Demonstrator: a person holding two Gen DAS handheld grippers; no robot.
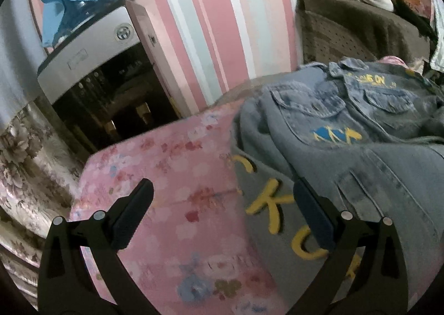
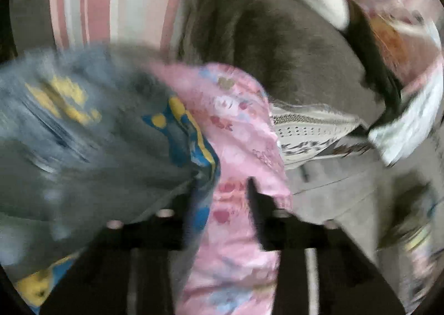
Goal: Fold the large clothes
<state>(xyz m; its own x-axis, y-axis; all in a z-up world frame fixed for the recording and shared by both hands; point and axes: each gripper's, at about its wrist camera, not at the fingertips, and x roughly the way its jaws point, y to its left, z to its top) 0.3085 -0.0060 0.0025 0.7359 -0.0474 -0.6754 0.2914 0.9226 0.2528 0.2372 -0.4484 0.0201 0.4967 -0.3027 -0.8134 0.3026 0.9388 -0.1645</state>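
Left gripper (image 1: 222,209) spread wide over the pink floral sheet (image 1: 177,176), nothing between; right-hand finger over the denim jacket (image 1: 347,131) with yellow lettering. Right gripper (image 2: 222,193), badly blurred, seemingly parted, jacket cloth draped over the left-hand finger; grip unclear.

Crumpled blue denim jacket (image 1: 347,126) with yellow lettering, buttoned chest pockets and blue-and-yellow patches, spread collar-up across pink floral bedsheet (image 1: 166,176); one painted fold (image 2: 183,131) bunched near sheet's edge, badly blurred.
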